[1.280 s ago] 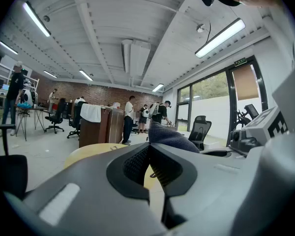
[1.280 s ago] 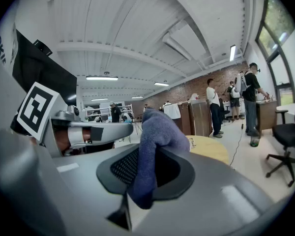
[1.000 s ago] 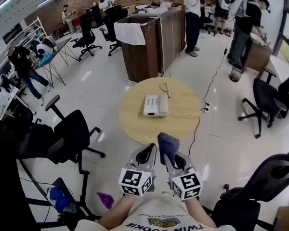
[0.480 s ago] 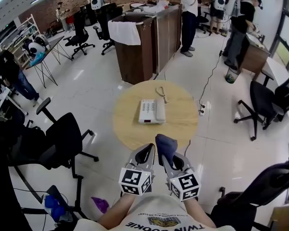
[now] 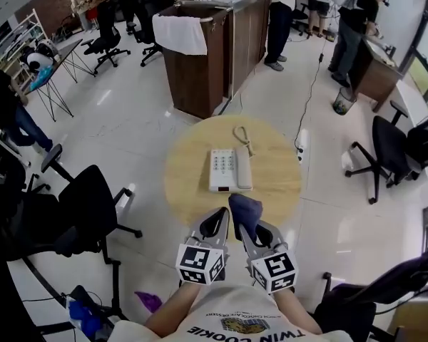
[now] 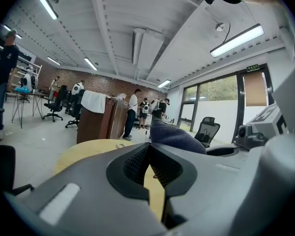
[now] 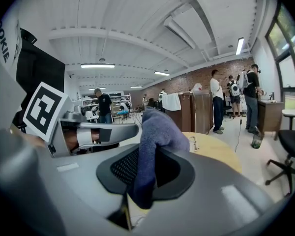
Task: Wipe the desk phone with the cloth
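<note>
Right tool (image 5: 252,229) pinching cloth (image 5: 244,211); left tool (image 5: 215,224) pressed together, empty. Desk phone (image 5: 230,169) ahead on surface (image 5: 189,184), apart from both. Wiping not started.

Round table (image 5: 272,178) carries a desk phone (image 5: 230,169) (perhaps a cord (image 5: 242,135) too).

Bare tabletop (image 5: 192,184) rings the desk phone (image 5: 230,169); its cord (image 5: 242,138) lies just behind.
</note>
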Available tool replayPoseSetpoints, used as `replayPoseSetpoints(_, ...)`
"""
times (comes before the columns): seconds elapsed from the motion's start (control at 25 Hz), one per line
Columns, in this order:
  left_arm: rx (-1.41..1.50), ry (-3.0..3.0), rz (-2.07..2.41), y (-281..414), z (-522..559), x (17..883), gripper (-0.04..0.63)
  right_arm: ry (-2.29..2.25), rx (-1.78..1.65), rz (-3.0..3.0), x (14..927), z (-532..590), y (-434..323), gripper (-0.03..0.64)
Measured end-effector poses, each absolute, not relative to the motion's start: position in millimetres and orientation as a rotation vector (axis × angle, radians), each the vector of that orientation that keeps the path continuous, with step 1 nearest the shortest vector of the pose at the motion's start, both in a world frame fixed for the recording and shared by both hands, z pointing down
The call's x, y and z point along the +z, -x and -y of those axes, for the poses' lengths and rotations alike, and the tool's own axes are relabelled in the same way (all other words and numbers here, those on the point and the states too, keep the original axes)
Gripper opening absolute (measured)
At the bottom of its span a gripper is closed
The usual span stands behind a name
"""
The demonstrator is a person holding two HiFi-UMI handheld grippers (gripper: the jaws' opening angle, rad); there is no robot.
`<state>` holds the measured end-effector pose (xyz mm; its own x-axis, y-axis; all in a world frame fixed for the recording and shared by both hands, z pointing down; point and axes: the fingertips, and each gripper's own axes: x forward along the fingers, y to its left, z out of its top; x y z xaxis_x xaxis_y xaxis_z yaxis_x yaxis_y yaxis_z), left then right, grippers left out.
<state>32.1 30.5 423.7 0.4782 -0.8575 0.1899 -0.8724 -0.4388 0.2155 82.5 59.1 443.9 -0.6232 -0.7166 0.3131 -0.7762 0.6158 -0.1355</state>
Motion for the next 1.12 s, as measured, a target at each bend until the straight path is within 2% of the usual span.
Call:
replayPoseSetpoints(0.56, 0.094, -2.501, 1.337, 17.7, 63.1, 434.3, -0.009, -1.245, 0.347, 2.514, 445.7, 55.3, -15.3, 0.064)
replayPoseSetpoints(1.12, 0.094, -2.482, 1.298, 36.2, 98.6, 450.7, -0.009, -1.08, 0.142, 2.402, 469.5, 147.3, -0.1, 0.064)
